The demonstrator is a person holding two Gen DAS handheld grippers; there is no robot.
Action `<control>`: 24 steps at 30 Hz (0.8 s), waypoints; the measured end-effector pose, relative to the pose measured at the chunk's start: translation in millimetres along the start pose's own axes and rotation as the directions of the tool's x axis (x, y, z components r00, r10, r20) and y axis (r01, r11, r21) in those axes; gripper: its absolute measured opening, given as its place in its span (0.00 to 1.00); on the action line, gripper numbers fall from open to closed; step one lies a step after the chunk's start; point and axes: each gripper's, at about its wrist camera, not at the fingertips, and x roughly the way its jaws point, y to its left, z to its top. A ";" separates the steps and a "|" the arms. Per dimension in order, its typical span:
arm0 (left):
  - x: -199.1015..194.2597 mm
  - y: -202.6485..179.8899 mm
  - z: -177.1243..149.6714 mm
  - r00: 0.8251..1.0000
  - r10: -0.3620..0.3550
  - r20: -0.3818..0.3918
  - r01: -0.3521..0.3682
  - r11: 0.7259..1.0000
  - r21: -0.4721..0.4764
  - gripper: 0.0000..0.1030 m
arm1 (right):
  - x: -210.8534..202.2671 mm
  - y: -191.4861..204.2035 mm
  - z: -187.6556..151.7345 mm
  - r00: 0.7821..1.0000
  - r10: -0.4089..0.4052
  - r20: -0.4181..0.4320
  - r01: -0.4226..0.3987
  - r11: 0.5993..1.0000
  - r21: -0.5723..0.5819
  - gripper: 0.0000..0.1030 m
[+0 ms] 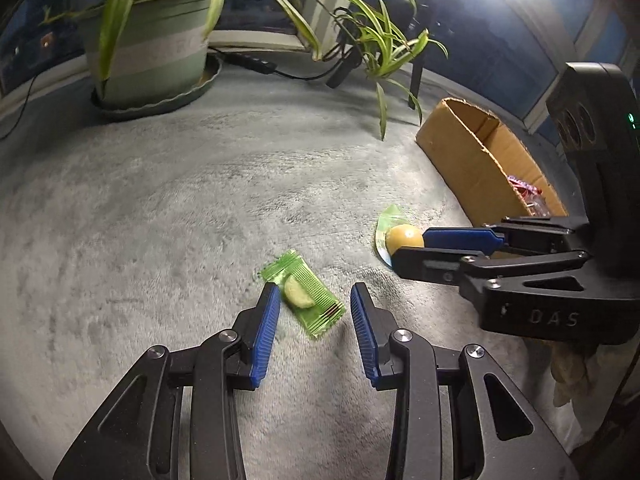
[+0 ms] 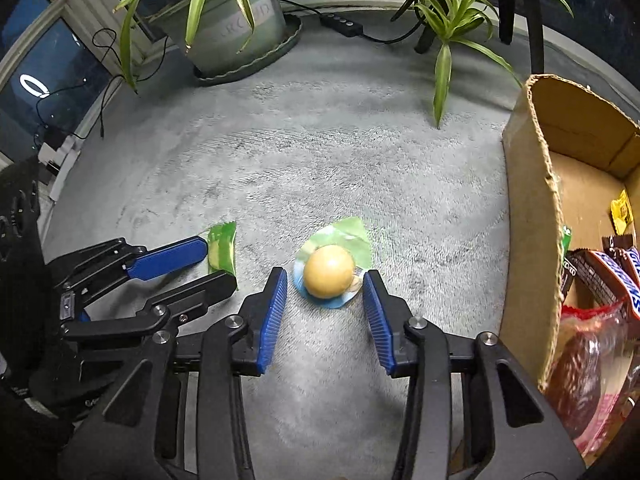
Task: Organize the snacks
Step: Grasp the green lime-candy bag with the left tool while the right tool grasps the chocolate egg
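A green wrapped snack lies flat on the grey fuzzy mat. My left gripper is open with its blue pads on either side of it; the snack also shows in the right wrist view. A round yellow snack in a green-blue wrapper lies further right. My right gripper is open and straddles it; it also shows in the left wrist view. A cardboard box at the right holds Snickers bars and other packets.
A potted spider plant in a green pot stands at the back left, its leaves hanging over the mat. A black cable with an inline switch runs along the back. A window ledge lies behind. The left gripper sits close beside the right.
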 end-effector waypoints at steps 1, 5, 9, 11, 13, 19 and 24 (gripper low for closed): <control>0.5 -1.0 0.5 1.000 0.006 0.001 -0.006 1.000 0.006 0.34 | 1.0 0.3 0.6 1.000 -0.006 0.000 0.006 1.000 -0.007 0.41; 4.3 -4.2 4.4 1.000 0.029 0.003 -0.029 0.999 0.035 0.34 | 3.4 3.0 5.9 0.999 -0.040 -0.003 0.040 0.999 -0.033 0.39; 7.7 -10.2 6.6 0.998 0.059 0.005 -0.059 0.995 0.075 0.28 | 3.5 3.9 7.9 0.998 -0.056 -0.006 0.056 0.997 -0.052 0.36; 8.0 -11.0 6.1 0.997 0.072 0.009 -0.072 0.994 0.087 0.24 | 2.2 2.8 7.0 0.998 -0.062 -0.004 0.062 0.997 -0.046 0.36; 8.1 -10.0 5.3 0.997 0.076 0.008 -0.076 0.992 0.097 0.22 | 0.2 1.4 4.2 0.997 -0.076 -0.004 0.075 0.996 -0.045 0.36; 7.3 -8.0 7.2 0.999 0.052 0.002 -0.052 0.997 0.051 0.22 | -6.8 -2.8 -1.3 0.994 -0.105 0.012 0.105 0.994 -0.014 0.36; 15.2 -20.0 10.3 0.999 0.053 -0.014 -0.052 0.996 0.078 0.22 | -15.7 -2.6 -7.0 0.995 -0.095 0.032 0.095 0.995 0.003 0.36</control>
